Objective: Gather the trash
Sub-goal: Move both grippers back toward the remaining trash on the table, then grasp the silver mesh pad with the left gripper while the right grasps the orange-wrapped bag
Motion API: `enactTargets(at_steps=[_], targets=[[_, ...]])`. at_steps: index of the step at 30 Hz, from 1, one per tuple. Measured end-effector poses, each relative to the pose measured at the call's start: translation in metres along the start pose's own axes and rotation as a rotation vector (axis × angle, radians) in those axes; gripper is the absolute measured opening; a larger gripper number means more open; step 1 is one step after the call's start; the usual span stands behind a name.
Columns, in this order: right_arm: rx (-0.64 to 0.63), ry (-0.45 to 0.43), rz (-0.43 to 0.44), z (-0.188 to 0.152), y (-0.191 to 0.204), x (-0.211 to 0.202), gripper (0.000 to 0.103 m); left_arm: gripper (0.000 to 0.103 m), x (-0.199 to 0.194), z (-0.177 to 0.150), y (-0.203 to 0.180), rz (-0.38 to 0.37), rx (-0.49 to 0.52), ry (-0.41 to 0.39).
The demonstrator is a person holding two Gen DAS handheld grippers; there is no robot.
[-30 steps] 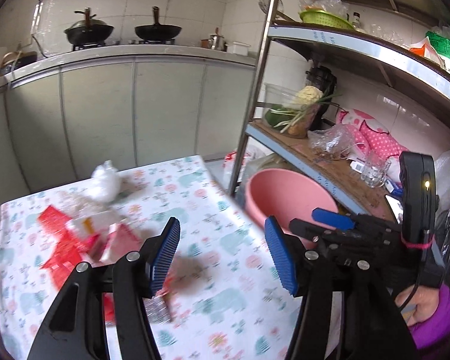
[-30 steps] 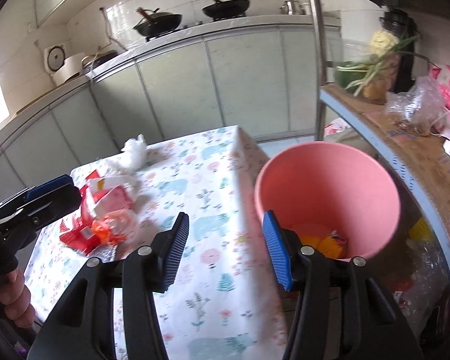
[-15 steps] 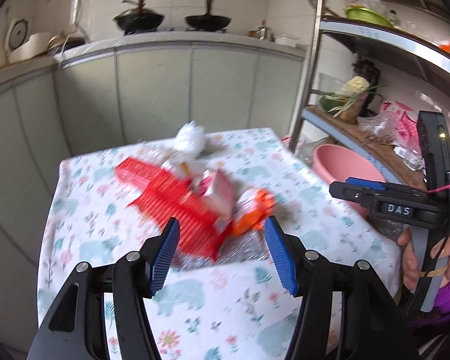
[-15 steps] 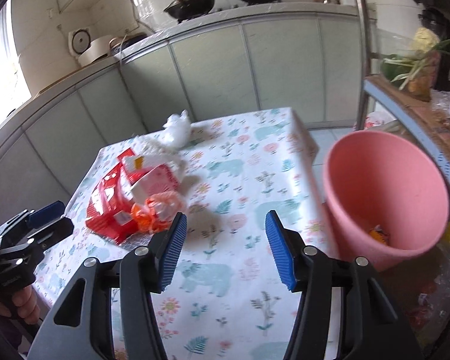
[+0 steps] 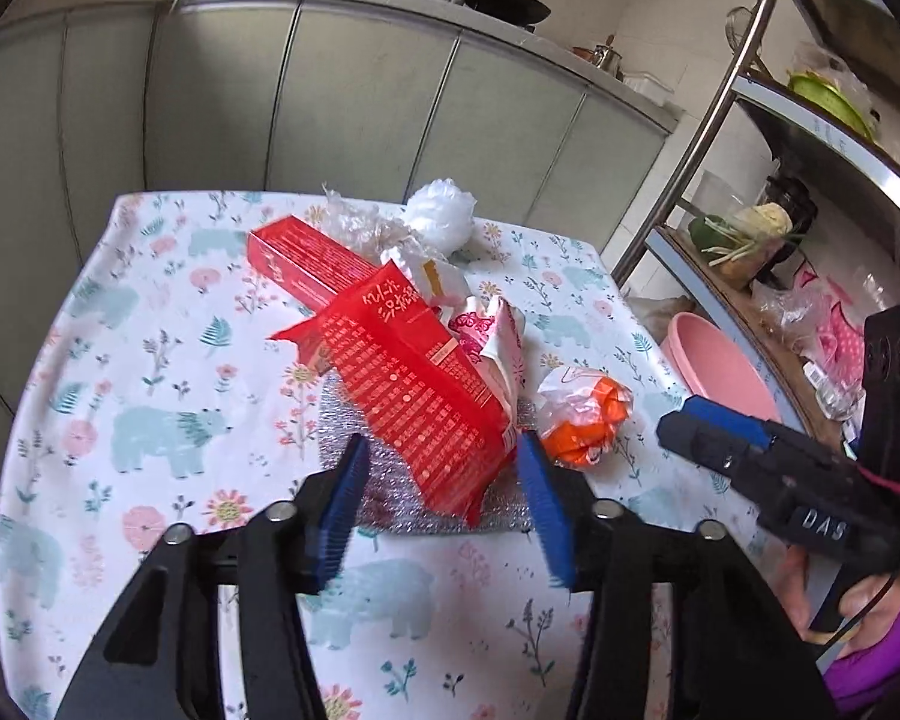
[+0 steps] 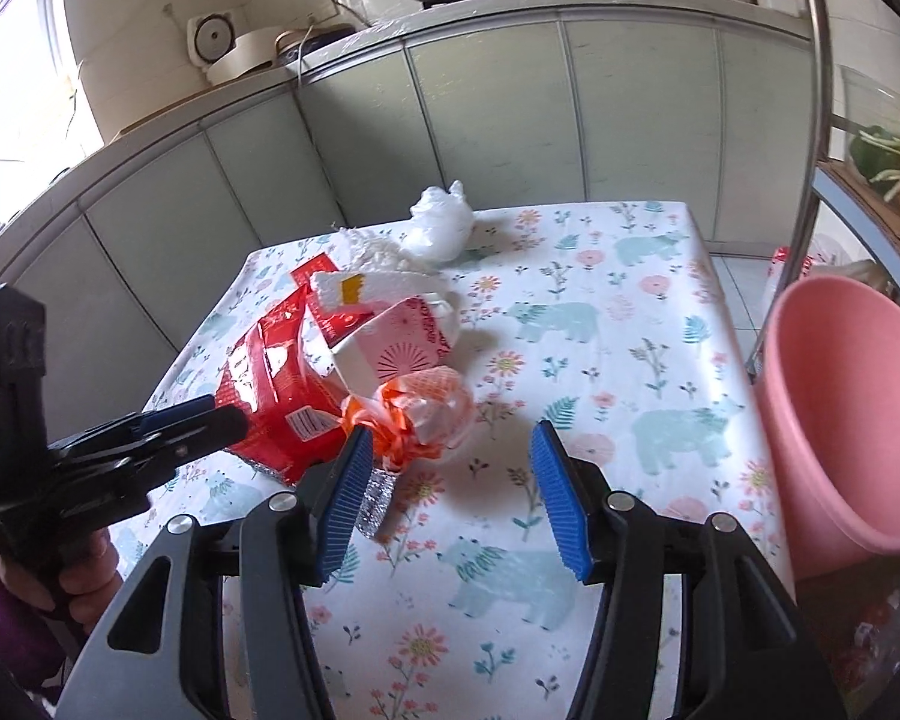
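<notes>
Trash (image 5: 414, 372) lies heaped mid-worktop (image 5: 150, 420), its red carton running diagonally away, near end between the spread fingers of the left gripper (image 5: 438, 498); the right gripper (image 6: 450, 498), also apart, hovers beside the orange wrapper (image 6: 420, 414).

The left hand-held gripper (image 5: 438, 504) is reaching in from the bottom of the frame, its blue pads (image 5: 342, 504) standing wide apart on either side of the near end of a long red carton (image 5: 408, 384). The carton is lying on a silver foil sheet (image 5: 390, 498) at the centre of the desk (image 5: 150, 420), which is wearing a floral, bear-printed cloth. Just right of the carton, an orange-and-white wrapper (image 5: 582, 414) is sitting. A second red box (image 5: 306, 270), a crumpled clear bag (image 5: 354, 222) and a white wad (image 5: 441, 219) are lying further up. At the right edge, the right hand-held gripper (image 5: 690, 426) is hovering before a pink bucket (image 5: 720, 366).
</notes>
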State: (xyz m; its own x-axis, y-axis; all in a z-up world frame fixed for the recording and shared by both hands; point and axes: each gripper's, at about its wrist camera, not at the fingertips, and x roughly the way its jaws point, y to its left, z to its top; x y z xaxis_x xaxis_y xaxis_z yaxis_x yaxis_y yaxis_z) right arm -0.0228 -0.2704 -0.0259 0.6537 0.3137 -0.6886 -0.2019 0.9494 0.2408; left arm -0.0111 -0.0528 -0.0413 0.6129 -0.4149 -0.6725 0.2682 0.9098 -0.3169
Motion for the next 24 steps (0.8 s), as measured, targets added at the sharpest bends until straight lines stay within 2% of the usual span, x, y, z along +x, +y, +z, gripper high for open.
enactTargets(at_steps=[1, 2, 4, 5, 6, 12, 17, 24], targets=[[-0.006, 0.004, 0.0, 0.001, 0.001, 0.002, 0.056, 0.037, 0.002, 0.0, 0.001, 0.0, 0.0, 0.003], [-0.01, 0.008, 0.0, 0.001, 0.002, 0.005, 0.056, 0.02, 0.005, 0.001, 0.001, -0.002, 0.0, 0.006], [-0.013, 0.012, -0.002, 0.002, 0.003, 0.008, 0.056, 0.014, 0.006, 0.001, 0.001, -0.018, 0.002, 0.007], [-0.014, 0.014, -0.004, 0.003, 0.003, 0.01, 0.056, 0.004, 0.004, 0.0, 0.0, -0.029, 0.011, -0.003], [-0.012, 0.017, -0.003, 0.003, 0.004, 0.013, 0.056, 0.002, 0.001, 0.0, -0.001, -0.039, 0.022, -0.007], [0.0, 0.047, 0.023, 0.004, 0.008, 0.026, 0.056, 0.0, -0.022, -0.001, -0.009, -0.052, 0.086, -0.065], [0.002, 0.064, 0.047, 0.005, 0.016, 0.035, 0.062, 0.0, -0.037, -0.001, -0.007, -0.045, 0.09, -0.096], [0.009, 0.072, 0.058, 0.005, 0.021, 0.044, 0.062, 0.0, -0.049, -0.002, -0.002, -0.033, 0.076, -0.12]])
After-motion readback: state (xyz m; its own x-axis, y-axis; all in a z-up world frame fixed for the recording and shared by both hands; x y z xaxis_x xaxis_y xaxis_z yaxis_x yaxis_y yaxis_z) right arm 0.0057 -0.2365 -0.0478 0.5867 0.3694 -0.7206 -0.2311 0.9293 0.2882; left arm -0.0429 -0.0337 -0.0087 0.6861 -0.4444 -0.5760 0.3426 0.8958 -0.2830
